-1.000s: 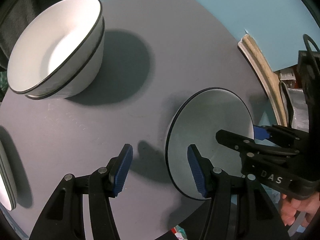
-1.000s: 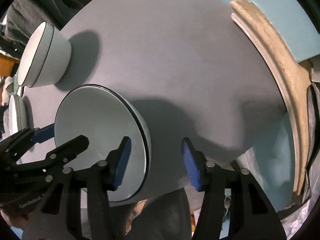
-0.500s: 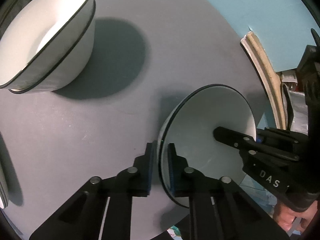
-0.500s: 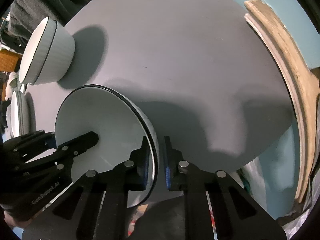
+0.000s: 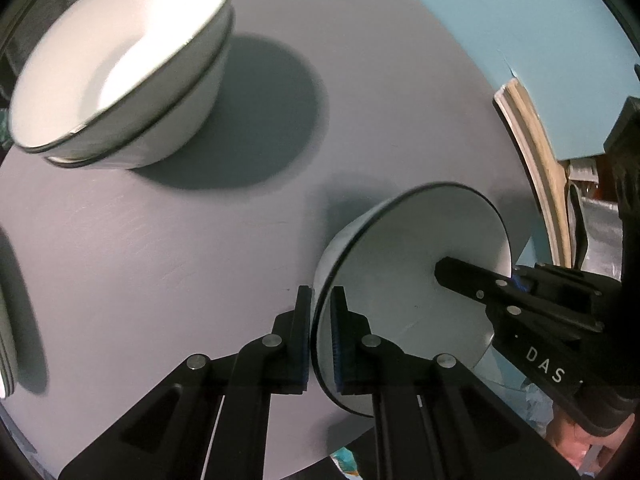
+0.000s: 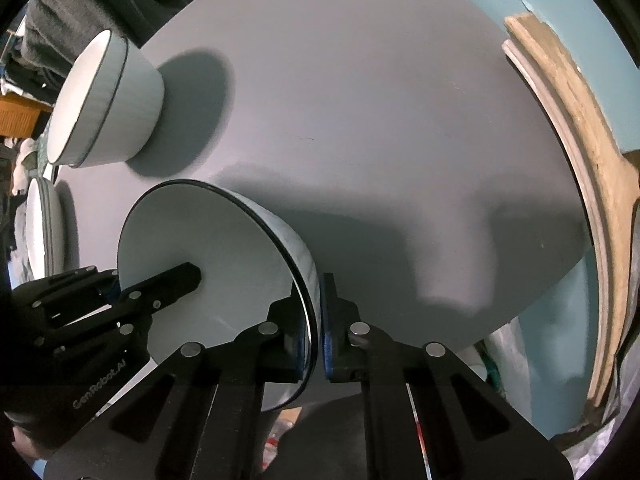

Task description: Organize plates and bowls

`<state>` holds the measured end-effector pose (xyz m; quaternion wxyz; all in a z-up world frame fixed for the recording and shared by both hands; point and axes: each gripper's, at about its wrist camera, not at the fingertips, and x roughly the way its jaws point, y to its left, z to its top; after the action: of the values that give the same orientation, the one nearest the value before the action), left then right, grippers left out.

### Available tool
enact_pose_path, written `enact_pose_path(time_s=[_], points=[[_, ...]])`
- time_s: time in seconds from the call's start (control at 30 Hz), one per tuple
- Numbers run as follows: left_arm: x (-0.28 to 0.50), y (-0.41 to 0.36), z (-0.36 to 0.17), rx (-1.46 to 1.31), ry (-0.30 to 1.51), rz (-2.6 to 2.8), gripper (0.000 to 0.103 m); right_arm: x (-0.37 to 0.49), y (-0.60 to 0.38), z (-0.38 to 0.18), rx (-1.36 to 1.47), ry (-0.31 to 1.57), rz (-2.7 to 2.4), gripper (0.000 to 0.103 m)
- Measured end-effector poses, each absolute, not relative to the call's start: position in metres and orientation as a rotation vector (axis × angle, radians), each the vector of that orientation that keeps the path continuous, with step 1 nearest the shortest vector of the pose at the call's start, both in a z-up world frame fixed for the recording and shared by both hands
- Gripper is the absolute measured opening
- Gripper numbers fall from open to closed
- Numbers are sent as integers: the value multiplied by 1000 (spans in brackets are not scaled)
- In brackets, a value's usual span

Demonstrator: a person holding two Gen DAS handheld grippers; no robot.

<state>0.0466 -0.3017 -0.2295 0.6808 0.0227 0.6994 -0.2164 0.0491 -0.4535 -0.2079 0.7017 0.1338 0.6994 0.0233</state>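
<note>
Got both grippers, left gripper [image 5: 320, 336] and right gripper [image 6: 316, 328], clamped on opposite rims of the bowl [image 5: 416, 280] low in frame, probably so I can carry it steady toward the stacked bowls [image 5: 120, 64] upper left.

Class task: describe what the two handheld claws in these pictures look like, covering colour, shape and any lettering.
Both are black, angular two-finger tools with silver round rivets at the pivots and ribbed blue pads on the fingers' inner faces. The left claw carries pale "GenRobot.AI" lettering on its body, read in the right wrist view. The right claw shows "DAS" in white, read in the left wrist view.
</note>
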Motion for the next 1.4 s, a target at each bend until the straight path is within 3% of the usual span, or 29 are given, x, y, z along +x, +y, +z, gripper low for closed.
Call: enact_pose_path(time_s=[0.87,1.4], points=[[107,-234,-129,-87,1396,-345,8,116,-394,-116,131,1442,196,7],[160,-191,-135,-158,1376,-208,8,178,-346,-115,34,1450,303,7]])
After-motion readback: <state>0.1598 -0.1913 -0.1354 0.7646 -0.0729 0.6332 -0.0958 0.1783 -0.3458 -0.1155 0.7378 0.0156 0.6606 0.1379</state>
